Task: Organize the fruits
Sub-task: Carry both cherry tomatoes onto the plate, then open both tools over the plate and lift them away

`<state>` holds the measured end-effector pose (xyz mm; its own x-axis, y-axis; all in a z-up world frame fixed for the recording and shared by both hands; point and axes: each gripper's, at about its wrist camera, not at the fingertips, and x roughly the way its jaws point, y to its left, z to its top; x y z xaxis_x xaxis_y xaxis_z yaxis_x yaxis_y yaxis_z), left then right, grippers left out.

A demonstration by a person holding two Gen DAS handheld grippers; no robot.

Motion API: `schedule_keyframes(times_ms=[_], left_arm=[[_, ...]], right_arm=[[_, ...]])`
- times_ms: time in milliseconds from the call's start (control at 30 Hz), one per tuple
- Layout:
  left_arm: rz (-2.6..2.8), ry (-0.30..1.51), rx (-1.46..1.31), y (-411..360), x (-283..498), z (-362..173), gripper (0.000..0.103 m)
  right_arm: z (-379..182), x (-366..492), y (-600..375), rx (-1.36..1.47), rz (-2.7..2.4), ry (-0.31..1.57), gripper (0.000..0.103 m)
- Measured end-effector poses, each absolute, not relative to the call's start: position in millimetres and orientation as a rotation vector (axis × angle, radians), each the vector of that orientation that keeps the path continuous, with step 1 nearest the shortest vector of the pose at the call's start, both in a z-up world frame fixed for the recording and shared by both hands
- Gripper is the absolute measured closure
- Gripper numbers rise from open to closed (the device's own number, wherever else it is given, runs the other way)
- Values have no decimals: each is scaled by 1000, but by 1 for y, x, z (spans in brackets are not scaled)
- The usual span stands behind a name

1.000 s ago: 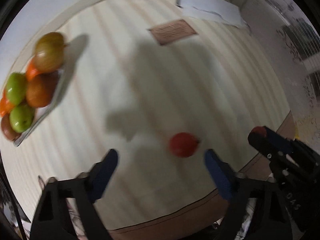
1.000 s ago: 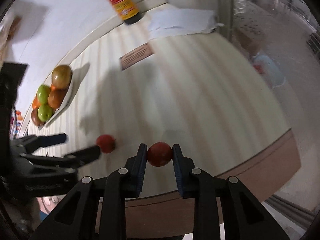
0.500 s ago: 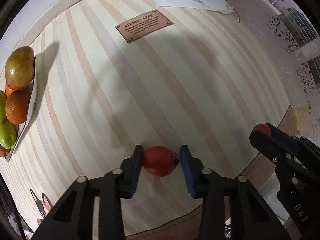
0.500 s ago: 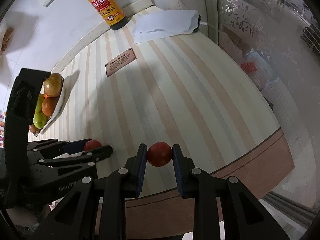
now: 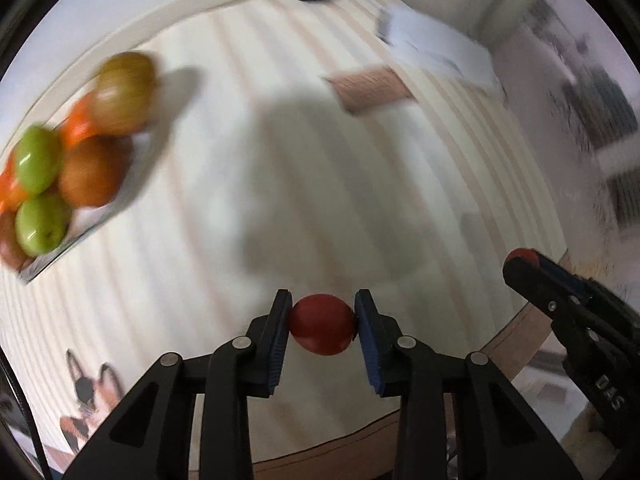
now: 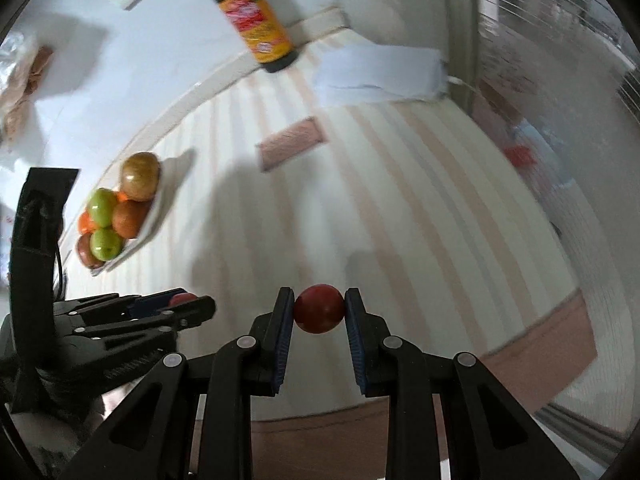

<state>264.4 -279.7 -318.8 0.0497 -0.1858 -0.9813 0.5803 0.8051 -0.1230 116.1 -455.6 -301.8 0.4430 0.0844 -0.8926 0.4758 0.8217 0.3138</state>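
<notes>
My left gripper [image 5: 322,312] is shut on a red tomato [image 5: 322,330] and holds it above the striped table. My right gripper [image 6: 319,306] is shut on a second red tomato [image 6: 319,309], also off the table. Each gripper shows in the other's view: the right one [image 5: 520,260] at the right, the left one [image 6: 188,304] at the lower left. A white plate [image 5: 100,220] [image 6: 154,208] at the left holds several fruits: green apples [image 5: 40,160], oranges and a mango [image 6: 140,176].
A dark sauce bottle [image 6: 256,24] stands at the table's far edge by the wall. A white cloth [image 6: 380,74] lies to its right. A brown label patch [image 6: 292,148] is on the tablecloth. The table's front edge [image 6: 540,340] runs close below the grippers.
My left gripper closed on the tomato that lay on the table and lifted it, swinging toward the plate. My right gripper kept hold of its tomato and rose.
</notes>
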Motion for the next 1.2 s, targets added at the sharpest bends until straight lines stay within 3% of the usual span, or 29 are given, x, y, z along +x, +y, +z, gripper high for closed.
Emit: schedule_keyframes(times_ms=[267,500,767,1200], left_arm=[[-400,1360,64,-151,316,-274,73],[-260,1387,-269,-47,369,-276,73],[-229,1423,-459,-19,401,-306,73],[-220,1430,-441,-22,420,-320,73]], right_arm=[[-291,185,-387,540,-46,1085,75],[-290,255,-289,511,203,1075,75],[-311,312,-223,454,278,1100,75],[-339,350,-211,340,190,1148,74]])
